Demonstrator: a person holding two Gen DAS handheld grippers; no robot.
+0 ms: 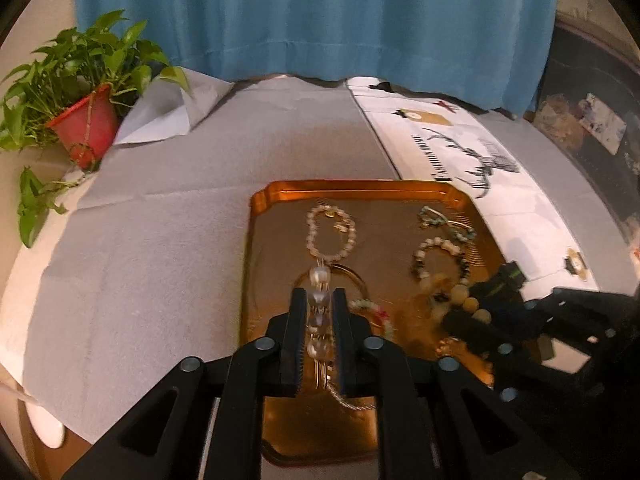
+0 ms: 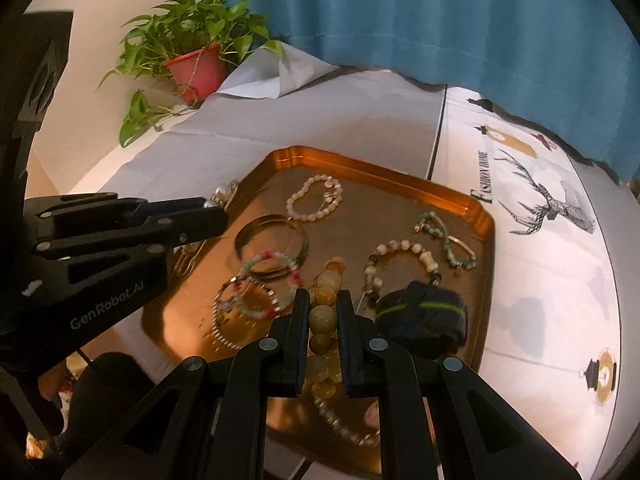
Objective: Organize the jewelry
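Between the right gripper's [image 2: 323,320] fingers we saw a string of yellow beads [image 2: 322,317]. The jaws were clenched on it, and its other beads trailed onto the tray [image 2: 384,170] ahead of and below the fingers. The left gripper [image 1: 319,332] straddled a pearl strand [image 1: 320,298] that ran up between its fingers over the tray's left part, with a thin chain curling out below them. The pearls nearly filled the gap, and we could not tell whether the pads pressed on them.

From the right wrist view, the left gripper's body bore the pale lettering "GenRobot.AI" [image 2: 106,307].

Other pieces lay spread on the copper-coloured tray:
- a gold bangle [image 2: 272,240];
- a pale bead bracelet [image 2: 316,200] at the far side;
- pink-and-green bracelets [image 2: 272,280] overlapping the bangle;
- a green-beaded piece [image 2: 448,240] near the right rim;
- a black band [image 2: 424,316] with a green stripe, just right of the right fingers.

The tray sat on a grey cloth [image 1: 160,240]. To its right lay a white sheet [image 2: 540,280] printed with a deer [image 2: 548,204] and the words "FASHION HOME" [image 2: 482,178]. Farther back stood a plant [image 2: 196,68] in a red pot and a blue curtain [image 2: 440,20].
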